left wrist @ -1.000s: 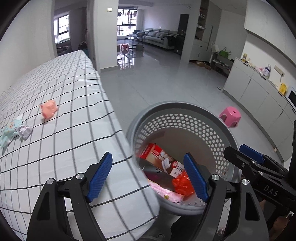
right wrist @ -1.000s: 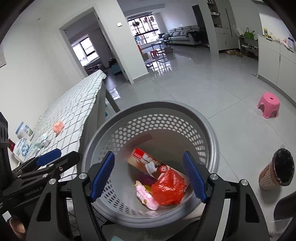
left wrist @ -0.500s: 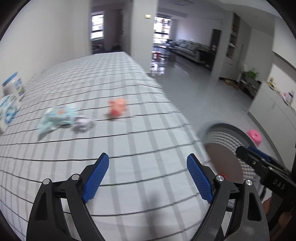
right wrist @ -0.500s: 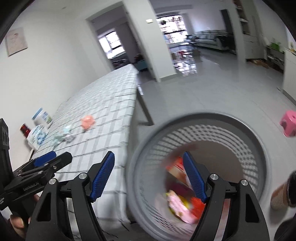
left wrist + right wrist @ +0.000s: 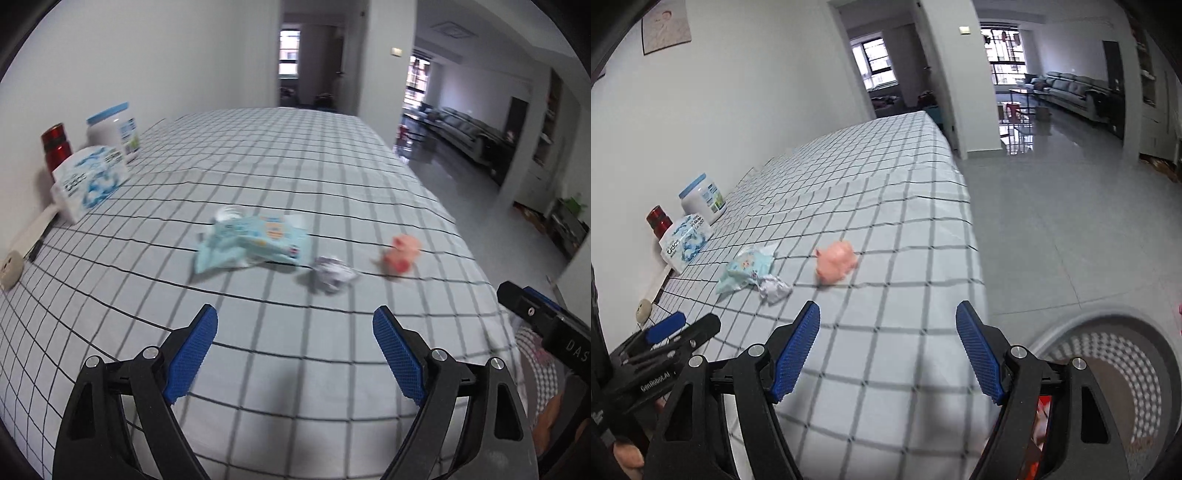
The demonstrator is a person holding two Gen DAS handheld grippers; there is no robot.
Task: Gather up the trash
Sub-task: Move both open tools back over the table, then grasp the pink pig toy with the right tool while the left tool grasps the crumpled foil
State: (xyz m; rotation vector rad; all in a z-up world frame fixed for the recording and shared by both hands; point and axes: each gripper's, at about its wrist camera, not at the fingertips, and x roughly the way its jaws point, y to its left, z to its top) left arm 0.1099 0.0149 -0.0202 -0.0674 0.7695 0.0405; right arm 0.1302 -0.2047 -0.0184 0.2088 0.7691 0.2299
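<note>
Three pieces of trash lie on the checked tablecloth [image 5: 258, 155]: a light blue wrapper [image 5: 251, 245], a crumpled white paper ball [image 5: 332, 275] and a crumpled pink piece [image 5: 400, 253]. In the right wrist view they show as the wrapper [image 5: 748, 273], the paper ball [image 5: 774, 290] and the pink piece [image 5: 836, 262]. My left gripper [image 5: 295, 350] is open and empty above the table, short of the trash. My right gripper [image 5: 886, 347] is open and empty over the table's near edge. The grey perforated basket [image 5: 1126, 350] stands on the floor at lower right, with red trash inside.
Along the wall stand a tissue pack [image 5: 88, 181], a white jar with a blue lid [image 5: 114, 129] and a red bottle [image 5: 55, 147]. A small beige disc [image 5: 11, 266] lies at the table's left edge. Tiled floor [image 5: 1052, 221] lies right of the table.
Both grippers have swung left from over the basket to over the table. The trash on the cloth now lies ahead of the open jaws; the basket has slid to the lower right.
</note>
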